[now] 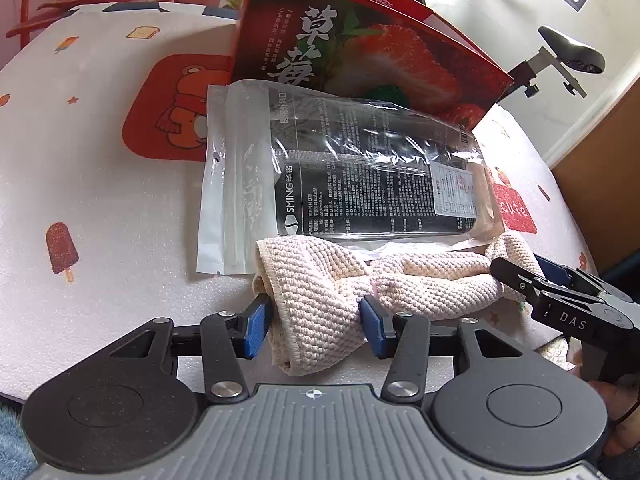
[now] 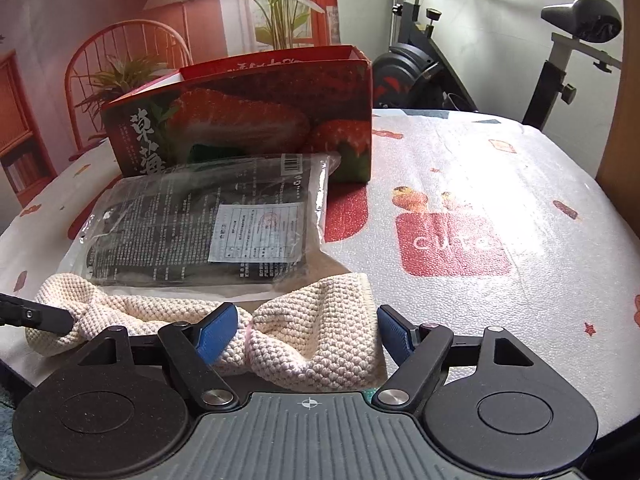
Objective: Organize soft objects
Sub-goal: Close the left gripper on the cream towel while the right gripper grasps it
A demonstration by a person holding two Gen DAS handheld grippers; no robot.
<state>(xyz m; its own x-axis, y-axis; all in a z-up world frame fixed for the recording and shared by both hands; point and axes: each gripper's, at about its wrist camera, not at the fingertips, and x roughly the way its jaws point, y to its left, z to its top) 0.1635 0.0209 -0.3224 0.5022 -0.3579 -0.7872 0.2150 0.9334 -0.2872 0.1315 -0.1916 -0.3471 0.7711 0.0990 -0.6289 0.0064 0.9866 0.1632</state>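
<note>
Cream waffle-knit cloth (image 1: 332, 292), bunched into a loose rope, lies along the near edge of the tabletop (image 1: 100, 208), just in front of a clear plastic pouch (image 1: 352, 168) with black printed contents. The pouch's far end leans against a red strawberry carton (image 1: 360, 52) standing behind it.

The left tool (image 1: 316, 322) straddles the cloth's left end: its blue pads (image 1: 256, 326) sit on either side of the bundle, partly spread, and the fabric fills the gap between them. They appear to touch the cloth on both sides, though whether they truly squeeze it is hard to judge from this angle.

The right tool (image 2: 308, 334) stands over the cloth's other end (image 2: 312, 332). Its left pad (image 2: 216, 332) presses into the folds, while the right pad sits just beside the cloth's edge; the jaws are fairly wide, with the fabric between them and not firmly clamped.

The tabletop wears a white foam cover printed with popsicles, a bear and a red "cute" patch (image 2: 452, 244). An exercise bike (image 2: 560, 48) stands beyond the table.
</note>
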